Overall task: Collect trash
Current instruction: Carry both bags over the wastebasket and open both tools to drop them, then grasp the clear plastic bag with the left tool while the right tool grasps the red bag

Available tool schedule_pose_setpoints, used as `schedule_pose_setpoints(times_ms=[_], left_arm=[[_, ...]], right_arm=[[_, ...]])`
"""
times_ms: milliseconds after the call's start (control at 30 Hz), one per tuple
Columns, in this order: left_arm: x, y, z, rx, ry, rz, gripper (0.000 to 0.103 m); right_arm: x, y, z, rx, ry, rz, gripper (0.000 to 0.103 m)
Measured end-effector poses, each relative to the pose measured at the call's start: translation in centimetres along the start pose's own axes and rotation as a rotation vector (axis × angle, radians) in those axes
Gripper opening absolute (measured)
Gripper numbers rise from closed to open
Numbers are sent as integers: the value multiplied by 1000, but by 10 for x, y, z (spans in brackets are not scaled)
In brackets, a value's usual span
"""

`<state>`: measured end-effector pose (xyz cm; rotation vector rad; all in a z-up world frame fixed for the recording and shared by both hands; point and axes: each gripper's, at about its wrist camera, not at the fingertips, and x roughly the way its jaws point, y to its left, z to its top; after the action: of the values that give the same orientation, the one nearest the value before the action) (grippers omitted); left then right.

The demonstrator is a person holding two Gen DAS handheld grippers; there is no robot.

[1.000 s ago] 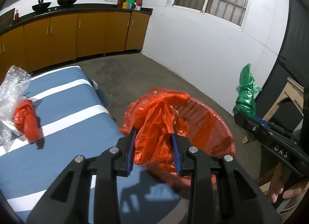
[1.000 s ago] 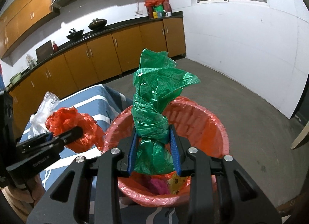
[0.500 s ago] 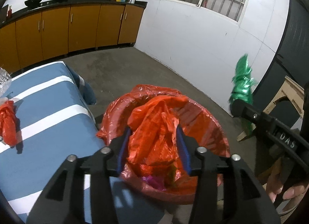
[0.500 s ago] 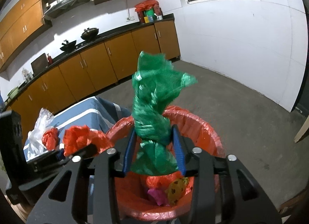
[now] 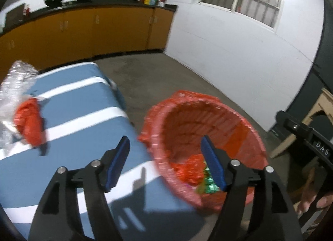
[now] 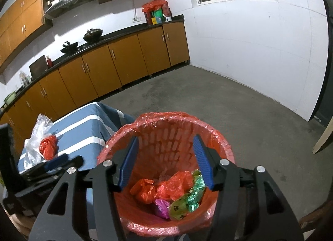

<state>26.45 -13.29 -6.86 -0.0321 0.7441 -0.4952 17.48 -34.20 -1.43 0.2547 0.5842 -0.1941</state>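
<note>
A red-lined trash basket [image 6: 220,143] [image 5: 245,124] stands beside the blue striped table [image 5: 68,128]. In it lie a crumpled orange bag [image 6: 164,186], a green bag [image 6: 193,191], a pink wrapper [image 6: 161,206] and a yellow-green wrapper [image 6: 178,209]. My right gripper [image 6: 166,159] is open and empty above the basket. My left gripper [image 5: 166,164] is open and empty over the basket's near rim and the table edge. A red bag [image 5: 29,122] [image 6: 49,146] and clear plastic [image 5: 14,87] [image 6: 35,147] lie on the table at the left.
Orange kitchen cabinets [image 6: 116,66] with woks on the black counter line the back wall. A grey concrete floor [image 6: 239,103] stretches to the white wall. A wooden frame [image 5: 320,105] leans at the right. The right gripper's body [image 5: 308,139] shows in the left wrist view.
Both grippers opened. The orange bag and the green bag dropped into the basket. The left gripper swung back to the left towards the table.
</note>
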Motion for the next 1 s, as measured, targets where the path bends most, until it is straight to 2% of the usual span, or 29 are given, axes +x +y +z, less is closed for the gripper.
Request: schedule_pose_setpoints(times_ms=[167, 433, 733, 833, 1000], left_arm=[[-26, 25, -7, 3, -45, 103, 75], [-71, 96, -24, -65, -95, 276, 78], [-119, 187, -43, -195, -144, 458, 78], [-136, 214, -48, -234, -176, 512, 78], [-157, 246, -52, -279, -215, 585, 78]], right_arm=[[-1, 22, -3, -47, 2, 27, 55], [7, 83, -4, -129, 23, 137, 55], [28, 184, -8, -234, 63, 315, 55], [47, 223, -13, -266, 98, 375, 55], [78, 276, -22, -292, 159, 429, 55]])
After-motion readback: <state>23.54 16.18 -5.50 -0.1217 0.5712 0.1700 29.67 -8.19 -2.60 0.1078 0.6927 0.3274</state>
